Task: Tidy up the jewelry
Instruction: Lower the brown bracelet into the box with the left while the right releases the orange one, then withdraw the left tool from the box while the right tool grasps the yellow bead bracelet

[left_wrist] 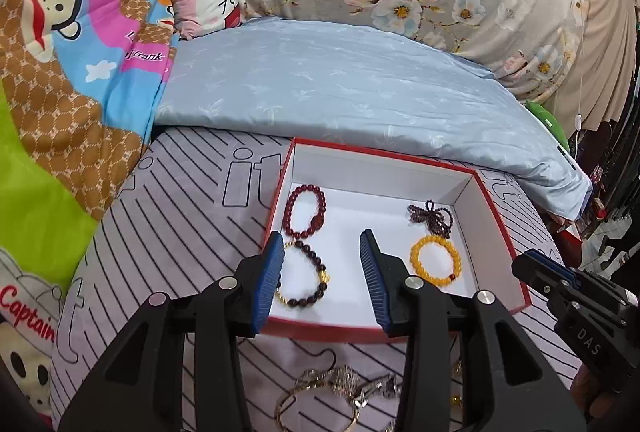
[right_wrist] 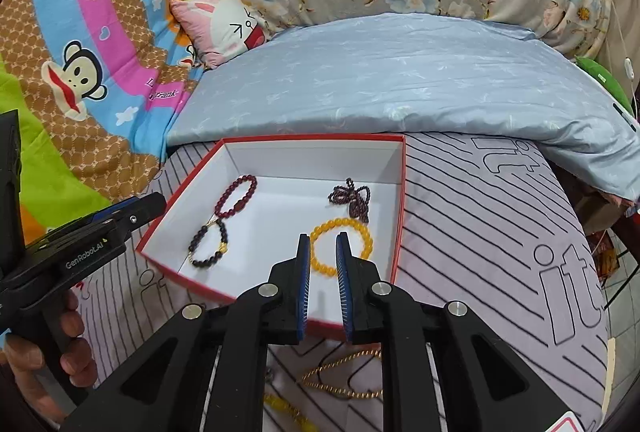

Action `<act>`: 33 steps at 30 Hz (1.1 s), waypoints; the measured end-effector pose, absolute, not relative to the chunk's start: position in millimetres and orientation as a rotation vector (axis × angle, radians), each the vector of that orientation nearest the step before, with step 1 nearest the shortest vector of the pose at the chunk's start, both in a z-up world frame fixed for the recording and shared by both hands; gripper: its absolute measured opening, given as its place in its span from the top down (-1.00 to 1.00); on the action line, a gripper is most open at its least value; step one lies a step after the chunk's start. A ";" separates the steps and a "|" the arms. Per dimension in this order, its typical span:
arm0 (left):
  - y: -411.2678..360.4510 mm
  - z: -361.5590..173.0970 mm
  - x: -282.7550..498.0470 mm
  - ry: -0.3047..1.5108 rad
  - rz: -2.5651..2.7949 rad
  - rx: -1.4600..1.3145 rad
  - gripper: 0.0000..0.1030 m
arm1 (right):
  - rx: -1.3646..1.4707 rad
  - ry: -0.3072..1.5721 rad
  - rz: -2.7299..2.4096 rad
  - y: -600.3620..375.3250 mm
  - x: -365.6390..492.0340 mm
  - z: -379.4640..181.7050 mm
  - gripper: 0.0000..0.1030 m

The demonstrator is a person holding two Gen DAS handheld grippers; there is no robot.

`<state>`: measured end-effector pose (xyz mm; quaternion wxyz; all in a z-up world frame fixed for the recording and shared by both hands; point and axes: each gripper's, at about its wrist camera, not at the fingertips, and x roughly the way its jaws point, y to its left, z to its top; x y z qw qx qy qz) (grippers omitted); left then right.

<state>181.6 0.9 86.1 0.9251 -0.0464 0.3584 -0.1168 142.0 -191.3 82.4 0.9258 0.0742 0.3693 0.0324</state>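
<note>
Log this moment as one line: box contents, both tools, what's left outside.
box: four bead pieces | left tool: open, empty, over box | right tool: slightly open, empty, over box | outside: gold chain, bangles

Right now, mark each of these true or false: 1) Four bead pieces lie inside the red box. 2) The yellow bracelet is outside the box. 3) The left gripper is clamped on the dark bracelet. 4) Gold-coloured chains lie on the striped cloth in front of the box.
1) True: the red box holds a red bracelet, a dark bracelet, a yellow bracelet and a dark purple bead strand.
2) False: it lies inside the box.
3) False: the left gripper stands open with nothing between its pads.
4) True: the gold chains lie on the striped cloth.
</note>
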 end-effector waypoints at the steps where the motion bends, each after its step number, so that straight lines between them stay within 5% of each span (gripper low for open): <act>1: 1.5 86.1 177.5 0.736 -0.237 -0.095 0.26 | 0.155 0.758 0.072 -189.8 137.5 83.1 0.72; 33: 16.9 18.5 75.0 0.827 -0.169 -0.062 0.26 | 0.136 0.904 0.060 -167.8 34.4 17.0 0.52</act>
